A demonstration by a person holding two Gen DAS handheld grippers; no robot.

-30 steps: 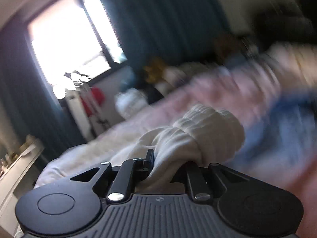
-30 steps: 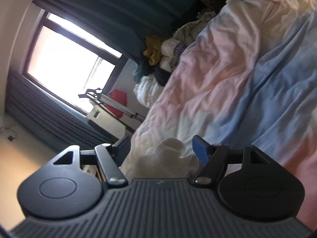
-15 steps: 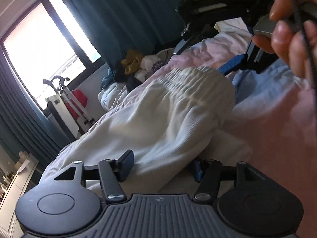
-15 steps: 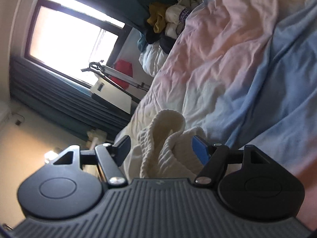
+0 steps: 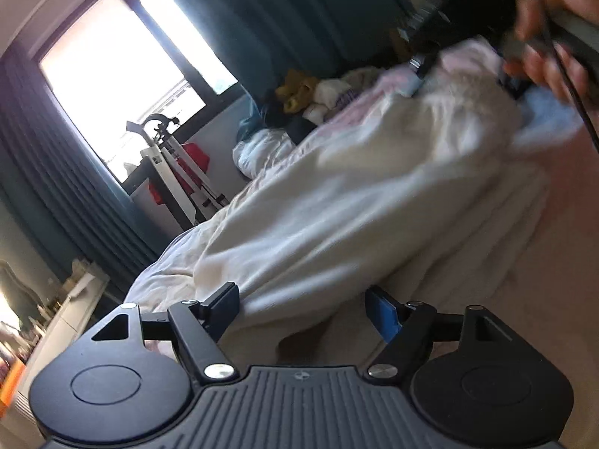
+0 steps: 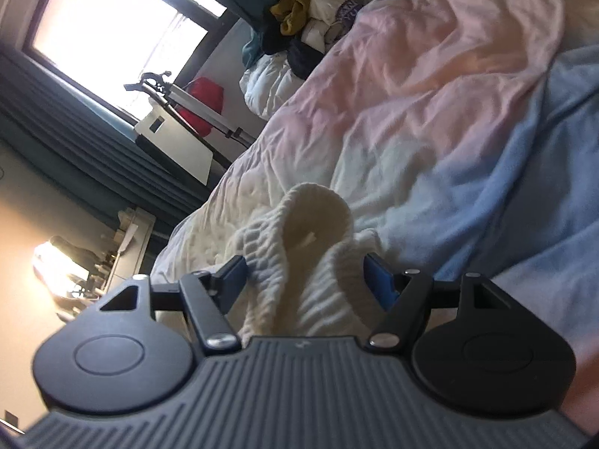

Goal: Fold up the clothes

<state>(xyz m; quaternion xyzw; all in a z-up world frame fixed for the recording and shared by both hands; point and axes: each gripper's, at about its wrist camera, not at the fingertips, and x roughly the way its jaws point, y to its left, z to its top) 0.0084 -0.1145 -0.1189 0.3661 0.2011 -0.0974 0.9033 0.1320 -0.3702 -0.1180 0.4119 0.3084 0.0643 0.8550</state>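
Left wrist view: the left gripper (image 5: 303,305) has its jaws spread, and the cream garment (image 5: 337,202) lies between and beyond them on the bed.
The cloth fills the middle of the frame, blurred toward the upper right, where a hand (image 5: 550,30) holds the other tool. A bright window (image 5: 123,71) sits in the upper left, and a heap of clothes (image 5: 310,93) lies at upper centre.

Right wrist view: the right gripper (image 6: 303,273) also has its jaws spread, with the garment's ribbed waistband (image 6: 310,247) bunched loosely between the fingers at lower centre. The pink and blue duvet (image 6: 430,112) covers the right half of the frame.
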